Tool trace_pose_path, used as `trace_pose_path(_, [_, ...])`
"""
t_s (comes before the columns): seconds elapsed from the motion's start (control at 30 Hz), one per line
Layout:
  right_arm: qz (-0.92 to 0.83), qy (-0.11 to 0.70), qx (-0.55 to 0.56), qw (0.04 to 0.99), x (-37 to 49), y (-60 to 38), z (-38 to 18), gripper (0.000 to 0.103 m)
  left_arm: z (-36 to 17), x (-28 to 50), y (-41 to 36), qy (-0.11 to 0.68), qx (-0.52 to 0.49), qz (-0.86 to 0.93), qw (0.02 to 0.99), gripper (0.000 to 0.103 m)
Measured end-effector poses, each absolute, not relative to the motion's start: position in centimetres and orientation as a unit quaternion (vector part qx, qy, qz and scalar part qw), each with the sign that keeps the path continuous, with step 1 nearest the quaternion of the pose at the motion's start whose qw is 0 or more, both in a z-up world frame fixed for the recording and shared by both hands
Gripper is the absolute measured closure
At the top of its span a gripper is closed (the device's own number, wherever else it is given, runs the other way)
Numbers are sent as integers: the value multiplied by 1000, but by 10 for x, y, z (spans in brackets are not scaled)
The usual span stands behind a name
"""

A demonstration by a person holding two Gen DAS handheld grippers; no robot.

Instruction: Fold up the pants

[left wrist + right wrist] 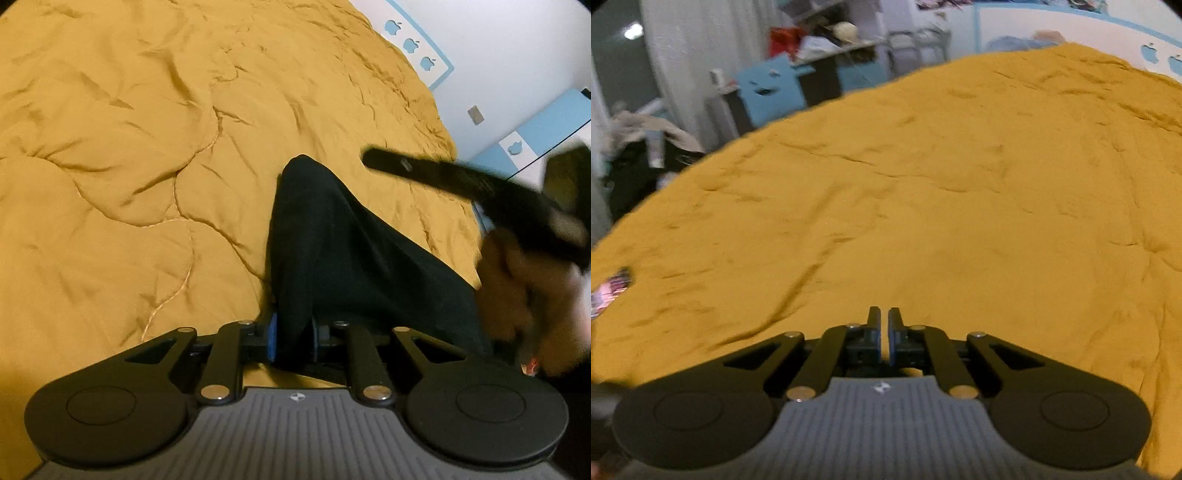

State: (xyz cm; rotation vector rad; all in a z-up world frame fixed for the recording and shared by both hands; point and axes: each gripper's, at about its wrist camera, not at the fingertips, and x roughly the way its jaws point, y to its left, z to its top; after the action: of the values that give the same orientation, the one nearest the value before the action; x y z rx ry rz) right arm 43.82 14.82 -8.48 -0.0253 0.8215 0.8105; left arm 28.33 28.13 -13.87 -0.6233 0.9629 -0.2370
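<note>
Black pants (332, 240) lie in a bunched strip on a mustard-yellow quilt (129, 147), reaching from my left gripper up toward the middle of the left wrist view. My left gripper (293, 332) is shut on the near end of the pants, and dark cloth fills the gap between its blue pads. My right gripper (369, 159) crosses the right side of that view, blurred, above the pants, with a person's hand (517, 288) behind it. In the right wrist view the right gripper (884, 317) is shut over the bare quilt (960, 184) with nothing between its fingers.
The quilt ends at a white wall with blue apple stickers (410, 44). Past the bed's far left edge stand a blue desk (768, 88) with clutter on it and a pile of clothes (646, 147). A small colourful item (609, 288) lies at the quilt's left edge.
</note>
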Motion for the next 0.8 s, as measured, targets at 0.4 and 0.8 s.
trace_pose_path(0.4, [305,417,-73,853,322,69,-127,73,-139,282,281,452,-292,-106,836,79])
trace_pose_path(0.8, [159,408,39,898,252,-89,-64,56,-137,276,274,439,-280,-91,849,67])
